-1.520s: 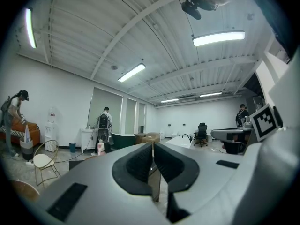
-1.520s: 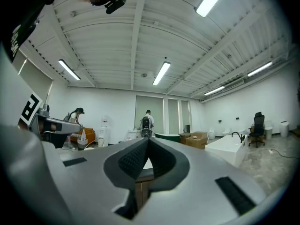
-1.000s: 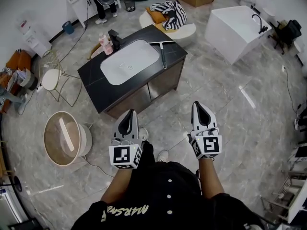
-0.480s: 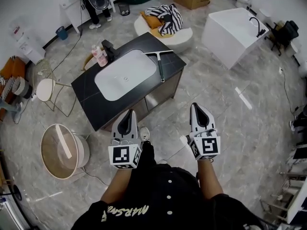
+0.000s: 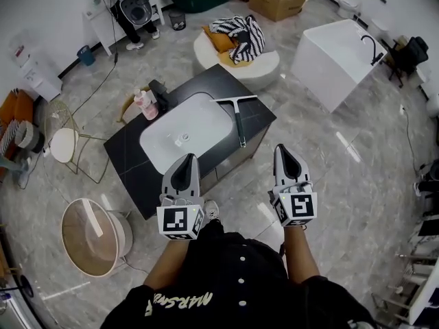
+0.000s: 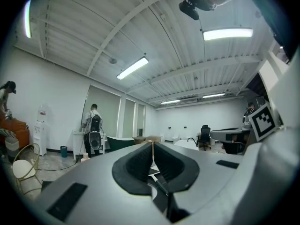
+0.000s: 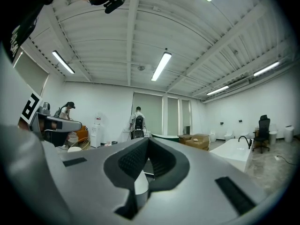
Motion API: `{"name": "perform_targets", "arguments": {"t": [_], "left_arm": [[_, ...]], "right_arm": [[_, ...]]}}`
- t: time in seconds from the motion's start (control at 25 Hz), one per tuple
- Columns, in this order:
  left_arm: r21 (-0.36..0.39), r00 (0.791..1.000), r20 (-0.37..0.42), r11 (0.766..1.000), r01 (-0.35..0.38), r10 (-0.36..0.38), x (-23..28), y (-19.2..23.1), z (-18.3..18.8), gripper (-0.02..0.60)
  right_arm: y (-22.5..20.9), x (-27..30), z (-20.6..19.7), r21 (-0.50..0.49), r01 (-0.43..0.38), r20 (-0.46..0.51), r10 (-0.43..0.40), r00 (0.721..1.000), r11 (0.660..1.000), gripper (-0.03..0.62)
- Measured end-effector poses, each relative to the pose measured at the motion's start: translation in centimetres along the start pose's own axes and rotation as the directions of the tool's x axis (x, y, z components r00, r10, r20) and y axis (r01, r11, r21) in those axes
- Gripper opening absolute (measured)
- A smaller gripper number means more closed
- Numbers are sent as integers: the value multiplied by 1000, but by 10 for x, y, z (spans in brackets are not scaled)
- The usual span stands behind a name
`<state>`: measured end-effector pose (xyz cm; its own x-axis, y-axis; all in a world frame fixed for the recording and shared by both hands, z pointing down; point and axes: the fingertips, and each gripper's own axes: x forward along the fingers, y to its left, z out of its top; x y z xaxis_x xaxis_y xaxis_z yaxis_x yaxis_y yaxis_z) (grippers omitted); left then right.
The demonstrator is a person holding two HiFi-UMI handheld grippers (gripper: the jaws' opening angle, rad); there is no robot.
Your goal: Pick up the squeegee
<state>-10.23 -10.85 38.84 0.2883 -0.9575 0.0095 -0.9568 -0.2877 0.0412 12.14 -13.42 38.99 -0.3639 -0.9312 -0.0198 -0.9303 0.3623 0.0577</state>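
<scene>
**Squeegee unclaimed on the surface; both claws closed and empty**

**Head view.**
- Squeegee [image 5: 239, 120]: I see it lying flat on the right part of the black surface [image 5: 130, 149], just beside the white basin [image 5: 185, 134]. Its blade is at the far end and its handle points toward me.
- Pink bottle [image 5: 145, 105]: it stands by the black tap [image 5: 160, 93] at the far-left side of the basin.
- Left claw [image 5: 188, 157]: its tip overlaps the near edge of the surface in the picture.
- Right claw [image 5: 282, 148]: its tip is near the squeegee's handle end and apart from it.
- Change from a second ago: the surface has drawn much nearer to both claws. A broad strip of floor lay between them then, and hardly any does now. The squeegee keeps its place beside the basin.

**Left gripper view.**
- Left claw [image 6: 152, 146]: I read the pads pressed together with nothing between them.
- A person [image 6: 95, 134] stands at the far wall.

**Right gripper view.**
- Right claw [image 7: 148, 142]: the pads meet, and it carries nothing.
</scene>
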Motion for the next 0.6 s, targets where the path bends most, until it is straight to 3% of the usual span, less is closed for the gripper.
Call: {"name": "perform_targets", "arguments": {"t": [0.28, 0.6], "left_arm": [[-10, 1000, -6, 1000, 20, -20, 48, 45, 5, 18], [-23, 998, -45, 999, 45, -46, 82, 71, -9, 18]], "right_arm": [[9, 69, 5, -4, 7, 3, -7, 1000, 1000, -5], [10, 109, -14, 2, 29, -52, -29, 998, 1000, -5]]}}
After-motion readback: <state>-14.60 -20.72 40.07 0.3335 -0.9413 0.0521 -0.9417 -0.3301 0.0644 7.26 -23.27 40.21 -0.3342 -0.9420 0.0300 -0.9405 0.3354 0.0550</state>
